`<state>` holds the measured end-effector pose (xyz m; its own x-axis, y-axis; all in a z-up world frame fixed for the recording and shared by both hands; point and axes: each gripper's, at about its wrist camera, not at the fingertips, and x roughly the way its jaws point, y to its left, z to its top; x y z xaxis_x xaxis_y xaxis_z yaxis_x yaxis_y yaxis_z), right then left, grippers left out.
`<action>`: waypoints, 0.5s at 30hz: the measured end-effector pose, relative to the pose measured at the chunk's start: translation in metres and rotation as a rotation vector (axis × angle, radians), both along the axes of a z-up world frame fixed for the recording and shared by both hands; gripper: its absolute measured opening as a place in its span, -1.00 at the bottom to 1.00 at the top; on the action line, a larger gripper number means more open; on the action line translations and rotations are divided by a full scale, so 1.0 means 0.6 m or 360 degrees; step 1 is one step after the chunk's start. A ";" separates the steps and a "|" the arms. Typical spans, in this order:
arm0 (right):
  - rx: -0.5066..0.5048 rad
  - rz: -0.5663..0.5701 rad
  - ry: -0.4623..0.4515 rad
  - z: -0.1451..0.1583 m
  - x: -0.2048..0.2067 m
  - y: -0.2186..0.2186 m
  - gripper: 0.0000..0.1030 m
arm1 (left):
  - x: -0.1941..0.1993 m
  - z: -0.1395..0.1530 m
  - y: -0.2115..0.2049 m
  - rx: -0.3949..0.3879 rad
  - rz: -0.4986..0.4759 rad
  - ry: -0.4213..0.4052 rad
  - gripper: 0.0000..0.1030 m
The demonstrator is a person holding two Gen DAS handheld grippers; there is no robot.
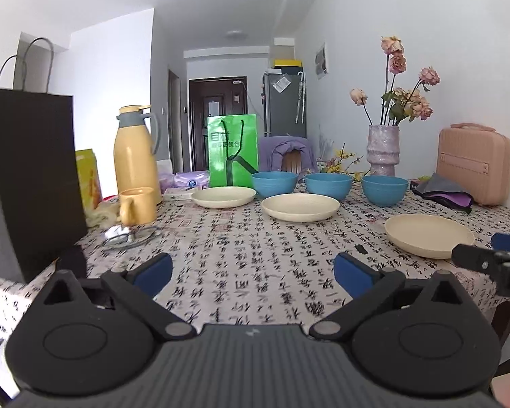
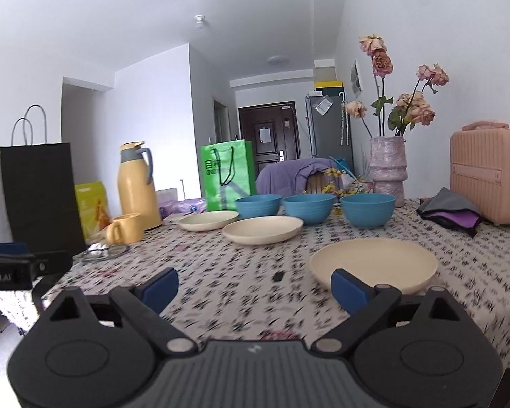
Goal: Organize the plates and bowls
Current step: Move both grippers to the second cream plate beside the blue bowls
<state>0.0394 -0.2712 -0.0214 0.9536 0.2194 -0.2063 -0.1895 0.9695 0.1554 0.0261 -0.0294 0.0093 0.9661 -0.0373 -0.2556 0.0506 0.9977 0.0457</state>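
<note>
Nothing looks sorted yet: on the table [image 1: 241,255] three cream plates [image 1: 300,206] lie apart near the middle, three blue bowls [image 1: 328,185] unstacked along the far edge, while left gripper [image 1: 253,270] and right gripper [image 2: 255,287] gape wide, empty

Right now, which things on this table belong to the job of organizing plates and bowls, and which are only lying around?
For the job:
- three blue bowls, in a row
- three cream plates, each lying apart

Only lying around:
- yellow thermos
- yellow mug
- black paper bag
- green bag
- vase of dried roses
- pink case
- folded cloth
</note>
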 end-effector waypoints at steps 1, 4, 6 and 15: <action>0.0008 0.0014 0.0010 -0.001 -0.002 0.006 0.88 | -0.003 -0.001 0.005 -0.0007 -0.0002 0.0007 1.00; -0.0011 0.0048 0.0010 0.000 -0.001 0.021 0.88 | -0.006 -0.003 0.015 -0.0016 0.0018 0.0008 1.00; -0.0020 0.0052 0.0002 0.001 0.002 0.027 0.88 | -0.002 -0.004 0.020 -0.0036 0.0039 0.0012 1.00; -0.0011 -0.0035 0.0102 -0.019 0.039 0.015 0.88 | 0.046 -0.025 0.024 -0.0091 0.0021 0.0097 1.00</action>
